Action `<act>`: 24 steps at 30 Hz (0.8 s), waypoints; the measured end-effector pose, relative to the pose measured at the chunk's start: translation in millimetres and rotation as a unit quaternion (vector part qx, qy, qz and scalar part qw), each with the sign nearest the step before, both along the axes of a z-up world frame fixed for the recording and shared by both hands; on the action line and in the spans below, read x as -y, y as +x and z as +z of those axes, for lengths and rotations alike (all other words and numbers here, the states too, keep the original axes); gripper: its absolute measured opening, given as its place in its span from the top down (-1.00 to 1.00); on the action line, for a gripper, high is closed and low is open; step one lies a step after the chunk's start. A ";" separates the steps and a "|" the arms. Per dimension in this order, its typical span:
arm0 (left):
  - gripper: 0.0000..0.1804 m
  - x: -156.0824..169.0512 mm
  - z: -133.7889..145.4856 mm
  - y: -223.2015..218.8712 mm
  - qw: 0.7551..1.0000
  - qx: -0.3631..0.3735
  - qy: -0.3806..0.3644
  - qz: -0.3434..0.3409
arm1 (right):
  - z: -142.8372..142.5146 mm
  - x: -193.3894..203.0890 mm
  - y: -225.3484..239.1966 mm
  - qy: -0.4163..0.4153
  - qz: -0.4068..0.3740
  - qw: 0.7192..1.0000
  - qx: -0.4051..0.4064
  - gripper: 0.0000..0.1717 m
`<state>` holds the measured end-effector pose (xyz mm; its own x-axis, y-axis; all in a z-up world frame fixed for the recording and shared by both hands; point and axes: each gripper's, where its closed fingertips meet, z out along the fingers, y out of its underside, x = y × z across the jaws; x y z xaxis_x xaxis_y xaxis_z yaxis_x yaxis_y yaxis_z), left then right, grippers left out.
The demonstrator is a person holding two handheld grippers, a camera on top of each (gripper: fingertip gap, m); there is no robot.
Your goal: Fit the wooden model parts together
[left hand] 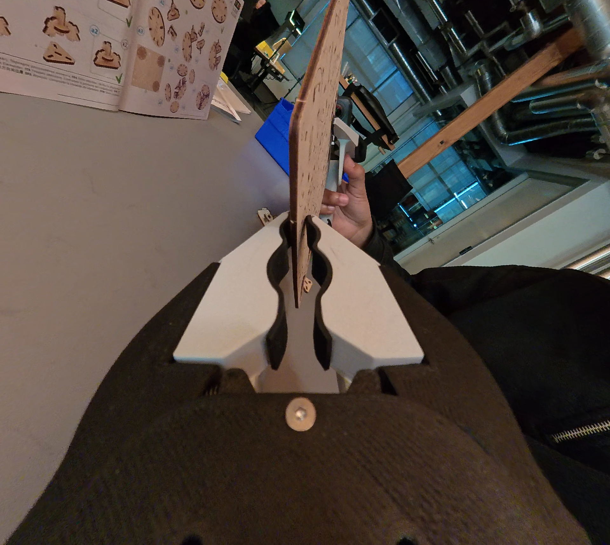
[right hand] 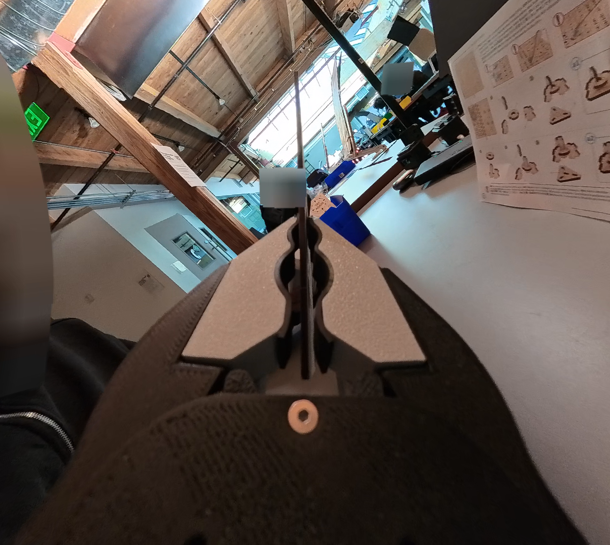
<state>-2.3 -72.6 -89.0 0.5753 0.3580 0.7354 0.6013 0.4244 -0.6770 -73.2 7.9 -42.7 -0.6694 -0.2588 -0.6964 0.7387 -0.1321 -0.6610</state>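
Note:
My left gripper (left hand: 298, 227) is shut on the lower edge of a thin wooden parts sheet (left hand: 318, 93). The sheet stands upright above the grey table (left hand: 99, 232), and both black pads (left hand: 280, 251) press on it. A small cut part (left hand: 308, 286) hangs loose from the sheet between the fingers. My right gripper (right hand: 303, 230) is shut on a thin dark-edged wooden sheet (right hand: 299, 133) seen edge-on. In the left wrist view a hand (left hand: 355, 209) grips the right gripper's white handle (left hand: 340, 166) just behind the sheet. That gripper's fingers are hidden there.
An open instruction booklet (left hand: 115, 17) lies on the table; it also shows in the right wrist view (right hand: 544, 116). A blue bin (left hand: 274, 136) stands behind, holding a round wooden piece (right hand: 321, 207). A small wooden part (left hand: 265, 215) lies on the table. Dark devices (right hand: 442, 156) sit farther back.

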 end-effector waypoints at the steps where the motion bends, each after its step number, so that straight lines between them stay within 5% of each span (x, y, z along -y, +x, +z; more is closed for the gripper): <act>1: 0.98 -0.7 0.8 0.8 1.000 -0.002 0.000 -0.003 | 0.2 -0.1 -0.2 -0.002 0.000 1.000 0.002 1.00; 8: 1.00 -4.4 7.1 5.9 0.999 -0.010 0.018 -0.024 | -2.0 0.3 -4.3 -0.003 -0.012 1.000 0.008 0.99; 12: 1.00 0.1 8.6 4.6 0.999 -0.008 0.028 -0.014 | -0.8 0.9 -5.7 -0.007 -0.015 1.000 0.013 0.82; 18: 1.00 23.0 9.0 -3.3 0.996 0.013 0.076 0.034 | -3.3 0.0 -15.4 0.010 -0.051 0.999 0.005 0.54; 24: 1.00 50.8 5.3 -10.7 0.990 0.022 0.085 0.109 | -2.0 0.4 -14.2 0.038 -0.070 0.996 -0.042 0.54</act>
<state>-13.1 -123.4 -83.6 0.4632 0.3390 0.8189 0.5105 0.6532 -0.5592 -87.4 7.5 -44.7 -0.7517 -0.1068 -0.6508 0.6585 -0.1776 -0.7314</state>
